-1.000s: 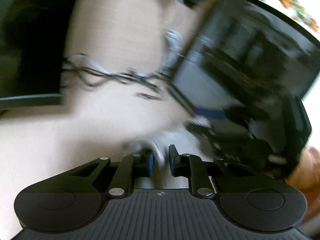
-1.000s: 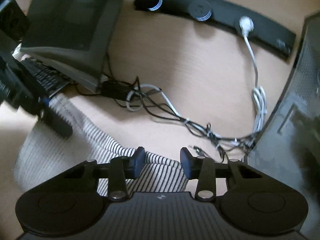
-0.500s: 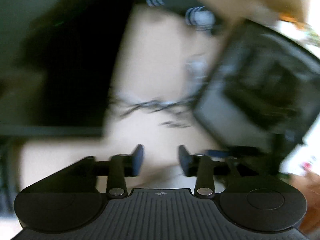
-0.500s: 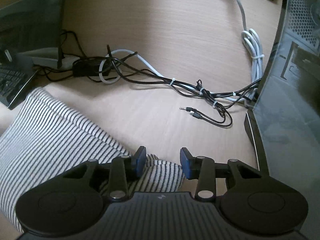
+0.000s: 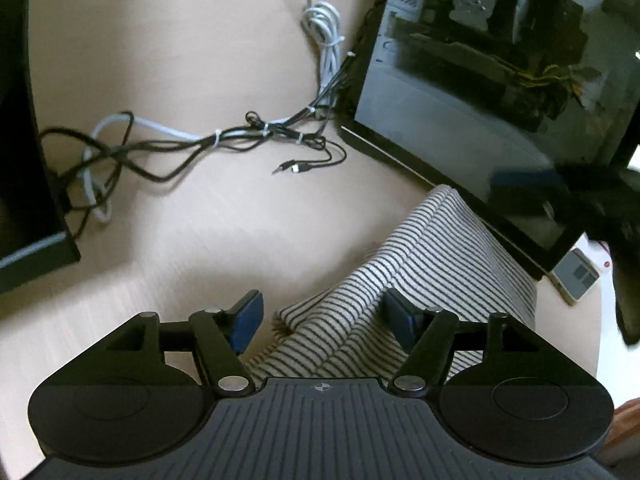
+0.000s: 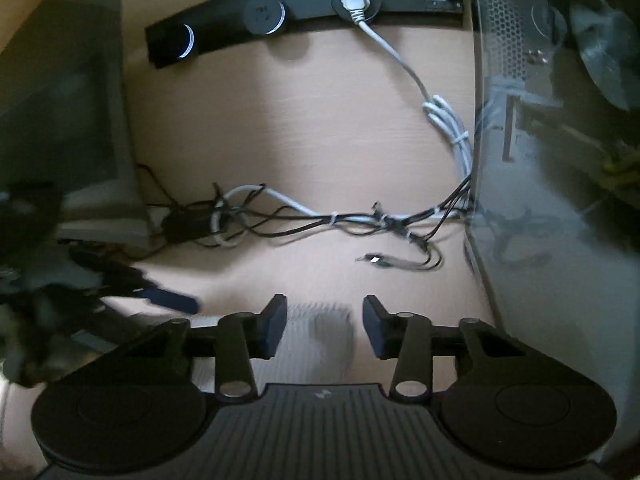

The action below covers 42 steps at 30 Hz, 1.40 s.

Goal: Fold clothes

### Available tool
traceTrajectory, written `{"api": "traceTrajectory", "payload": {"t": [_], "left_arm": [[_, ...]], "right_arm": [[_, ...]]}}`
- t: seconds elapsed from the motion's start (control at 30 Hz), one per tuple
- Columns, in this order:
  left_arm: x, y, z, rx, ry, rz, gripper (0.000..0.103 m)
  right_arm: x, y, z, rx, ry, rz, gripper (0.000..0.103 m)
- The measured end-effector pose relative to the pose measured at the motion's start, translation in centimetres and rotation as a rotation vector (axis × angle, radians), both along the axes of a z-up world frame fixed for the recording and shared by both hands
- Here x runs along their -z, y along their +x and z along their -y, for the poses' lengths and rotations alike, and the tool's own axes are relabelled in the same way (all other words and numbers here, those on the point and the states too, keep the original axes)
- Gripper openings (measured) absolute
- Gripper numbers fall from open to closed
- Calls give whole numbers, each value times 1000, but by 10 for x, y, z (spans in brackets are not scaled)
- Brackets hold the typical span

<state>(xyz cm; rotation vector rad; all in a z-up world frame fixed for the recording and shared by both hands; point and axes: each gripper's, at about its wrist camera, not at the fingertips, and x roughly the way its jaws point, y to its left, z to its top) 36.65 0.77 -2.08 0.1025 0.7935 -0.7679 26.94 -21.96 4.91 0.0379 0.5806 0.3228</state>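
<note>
Tabletop: pale wood-grain tabletop (image 5: pixel 208 240), lit from the near side, shadowed towards the back.
Cables: a tangle of black and white cables (image 5: pixel 224 140) lies ahead of the left claw, well beyond its tips; the same tangle (image 6: pixel 340 220) crosses ahead of the right claw.
Computer case: a glass-sided computer case (image 5: pixel 500 72) stands ahead and to the right of the left claw.
Power strip: a black power strip (image 6: pixel 304 28) sits far ahead of the right claw, one white plug in it.
Striped garment: a folded striped garment (image 5: pixel 420 264), white with thin dark stripes, lies on the tabletop under and ahead-right of the left claw; blurred between the right claw's tips (image 6: pixel 320 320).
Left claw: the left claw (image 5: pixel 324 320) hangs over the garment's near edge, jaws spread wide, gripping nothing.
Right claw: the right claw (image 6: pixel 324 328) is released too, jaws apart above the cloth.
</note>
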Motion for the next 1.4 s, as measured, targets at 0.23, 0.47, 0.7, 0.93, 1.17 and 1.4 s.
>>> {"api": "traceTrajectory", "payload": {"t": [0.23, 0.47, 0.7, 0.93, 1.17, 1.4], "left_arm": [[17, 16, -10, -10, -39, -67, 76], [25, 18, -21, -11, -89, -147, 90], [33, 20, -31, -12, -140, -227, 89], [34, -17, -31, -27, -141, -258, 89], [33, -59, -22, -32, -140, -283, 87], [26, -81, 11, 96, -222, -305, 87]], "right_arm": [[52, 17, -33, -10, -51, -174, 41], [26, 13, -24, 77, 51, -196, 53], [38, -39, 27, 311, 382, -420, 74], [77, -27, 9, 253, 540, -553, 68], [65, 35, 4, 142, 262, -416, 67], [40, 74, -27, -8, -42, -211, 67]]}}
